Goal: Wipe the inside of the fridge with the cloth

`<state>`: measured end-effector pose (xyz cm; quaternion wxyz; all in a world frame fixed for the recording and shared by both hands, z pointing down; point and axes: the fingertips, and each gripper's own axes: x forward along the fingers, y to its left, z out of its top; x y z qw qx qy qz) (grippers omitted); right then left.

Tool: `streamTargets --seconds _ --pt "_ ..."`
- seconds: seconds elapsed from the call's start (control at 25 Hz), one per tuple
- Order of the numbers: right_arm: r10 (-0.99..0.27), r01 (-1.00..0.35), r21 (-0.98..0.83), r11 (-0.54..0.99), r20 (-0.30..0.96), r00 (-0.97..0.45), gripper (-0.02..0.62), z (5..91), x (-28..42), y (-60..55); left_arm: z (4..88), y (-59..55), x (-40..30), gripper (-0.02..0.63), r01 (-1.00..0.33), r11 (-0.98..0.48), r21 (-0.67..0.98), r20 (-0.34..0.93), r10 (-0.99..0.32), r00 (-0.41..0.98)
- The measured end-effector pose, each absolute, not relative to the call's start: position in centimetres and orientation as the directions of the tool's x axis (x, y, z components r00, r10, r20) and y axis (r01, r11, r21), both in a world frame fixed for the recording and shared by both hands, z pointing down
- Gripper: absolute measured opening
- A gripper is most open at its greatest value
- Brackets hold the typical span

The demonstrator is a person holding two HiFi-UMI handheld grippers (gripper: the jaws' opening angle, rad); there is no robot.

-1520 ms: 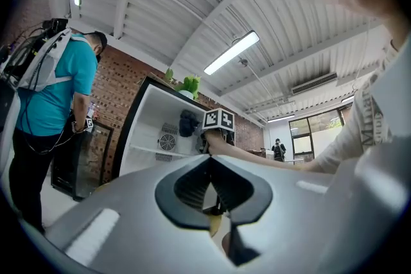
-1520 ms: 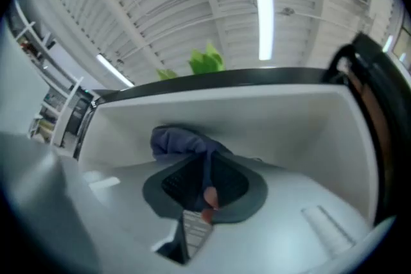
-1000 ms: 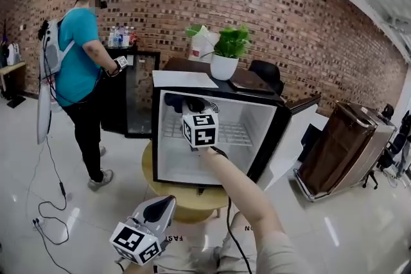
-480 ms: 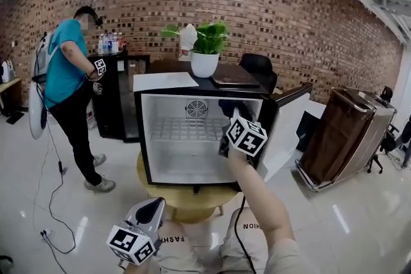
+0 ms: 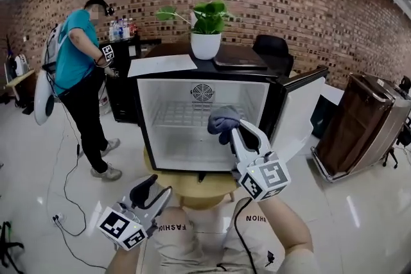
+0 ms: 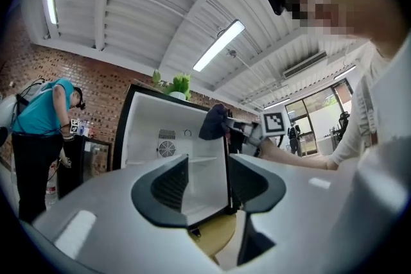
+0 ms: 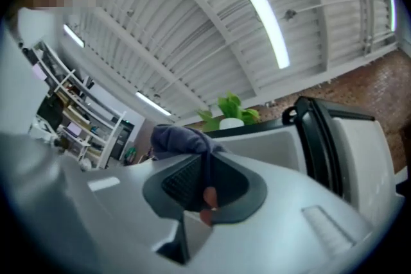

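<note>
A small black fridge (image 5: 149, 131) with a white inside stands with its door (image 5: 302, 106) swung open to the right. A blue-grey cloth (image 5: 223, 120) hangs bunched in front of the opening, right of middle, with my right gripper (image 5: 232, 128) shut on it. In the right gripper view the cloth (image 7: 180, 138) spills out above the closed jaws of the right gripper (image 7: 207, 178). My left gripper (image 5: 154, 187) is low, below the fridge, and its jaws have just been opening with nothing between them. The left gripper view looks past the left gripper (image 6: 207, 183) at the fridge (image 6: 144, 131) and the cloth (image 6: 213, 122).
The fridge sits on a round wooden table (image 5: 192, 188). A potted plant (image 5: 207, 35), a sheet of paper (image 5: 164, 65) and a dark flat device (image 5: 239, 61) lie on top. A person (image 5: 80, 74) stands left by a black cabinet (image 5: 122, 90). A brown cabinet (image 5: 366, 128) is at the right.
My right gripper carried the cloth from the fridge's upper left across to the right and out in front of the opening. The left gripper's jaws opened and it rose a little.
</note>
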<state>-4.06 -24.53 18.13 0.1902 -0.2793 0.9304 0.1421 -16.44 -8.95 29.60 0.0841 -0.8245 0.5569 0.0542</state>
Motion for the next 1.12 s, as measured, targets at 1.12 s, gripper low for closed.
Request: streamTargets --seconds 1.12 --pt "-0.071 -0.085 0.029 0.996 -0.316 -0.946 0.086 25.7 4.7 -19.4 25.1 -18.0 1.9 0.112 -0.571 -0.782 -0.249 -0.047 -0.579 0.814"
